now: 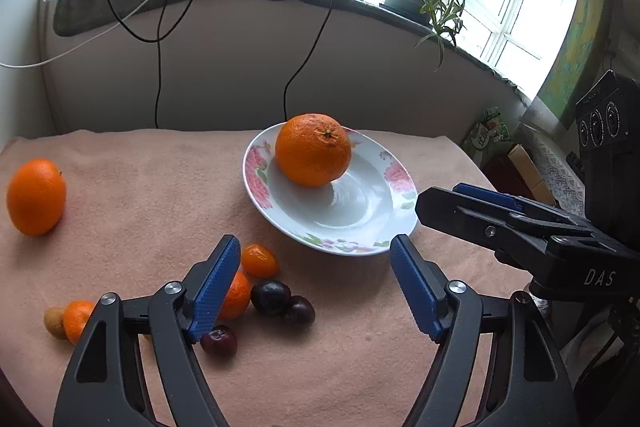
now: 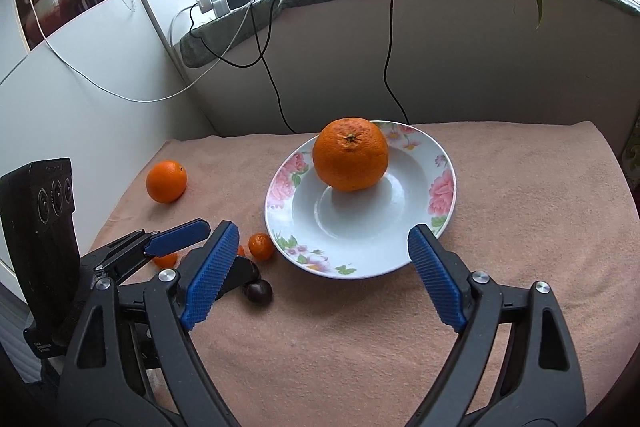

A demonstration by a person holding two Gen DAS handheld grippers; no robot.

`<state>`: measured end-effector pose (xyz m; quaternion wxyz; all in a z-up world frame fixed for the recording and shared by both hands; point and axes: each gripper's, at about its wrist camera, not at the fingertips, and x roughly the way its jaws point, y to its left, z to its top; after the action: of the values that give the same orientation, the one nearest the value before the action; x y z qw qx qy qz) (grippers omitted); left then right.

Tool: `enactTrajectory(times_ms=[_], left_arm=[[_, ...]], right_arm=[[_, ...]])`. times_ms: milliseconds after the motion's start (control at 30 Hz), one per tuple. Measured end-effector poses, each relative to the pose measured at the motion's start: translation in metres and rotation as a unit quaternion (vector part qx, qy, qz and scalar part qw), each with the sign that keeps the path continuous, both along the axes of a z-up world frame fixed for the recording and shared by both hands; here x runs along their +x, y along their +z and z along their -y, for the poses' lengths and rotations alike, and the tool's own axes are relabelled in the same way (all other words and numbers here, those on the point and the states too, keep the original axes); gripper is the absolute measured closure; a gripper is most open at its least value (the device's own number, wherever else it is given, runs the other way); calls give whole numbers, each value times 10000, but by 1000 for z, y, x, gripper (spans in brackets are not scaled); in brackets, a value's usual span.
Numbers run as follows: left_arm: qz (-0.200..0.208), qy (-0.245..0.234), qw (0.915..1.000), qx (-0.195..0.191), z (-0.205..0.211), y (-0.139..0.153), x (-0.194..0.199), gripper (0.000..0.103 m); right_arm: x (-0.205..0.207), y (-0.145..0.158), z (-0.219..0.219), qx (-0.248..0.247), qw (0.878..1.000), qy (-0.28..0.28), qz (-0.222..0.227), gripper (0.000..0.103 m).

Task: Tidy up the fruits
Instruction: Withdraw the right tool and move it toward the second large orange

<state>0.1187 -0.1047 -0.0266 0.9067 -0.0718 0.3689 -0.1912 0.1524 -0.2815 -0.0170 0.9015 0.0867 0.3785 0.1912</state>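
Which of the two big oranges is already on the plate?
The larger orange, which sits on the far side of the flowered plate. The other orange lies alone on the cloth, far left.

Both wrist views look forward and down past their own fingers, close over the desk (image 1: 132,187), toward the window; both share the plate (image 1: 256,183) (image 2: 444,183).

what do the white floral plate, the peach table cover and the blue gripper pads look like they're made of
White floral plate: probably glazed ceramic or porcelain; glossy, with window glare and printed pink flowers on the rim.
Peach table cover: soft fleece-like fabric; matte, fuzzy nap, draped at the edges.
Blue gripper pads: likely moulded plastic or rubber; matte with fine ridges. Which of the two, I cannot tell.
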Motion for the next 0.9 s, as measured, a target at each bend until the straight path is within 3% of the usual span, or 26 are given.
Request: enactTrajectory(times_ms=[233, 567, 900], left_arm=[[70, 128, 9999, 76, -15, 1, -12, 25], [107, 486, 9983, 288, -53, -4, -34, 25], [9, 1027, 9943, 292, -102, -12, -56, 25]], right_arm=[[-17, 1, -1, -131, 9998, -34, 117, 14], [-42, 1, -26, -550, 9975, 334, 290, 14], [-49, -11, -44, -547, 9963, 638, 196, 14]])
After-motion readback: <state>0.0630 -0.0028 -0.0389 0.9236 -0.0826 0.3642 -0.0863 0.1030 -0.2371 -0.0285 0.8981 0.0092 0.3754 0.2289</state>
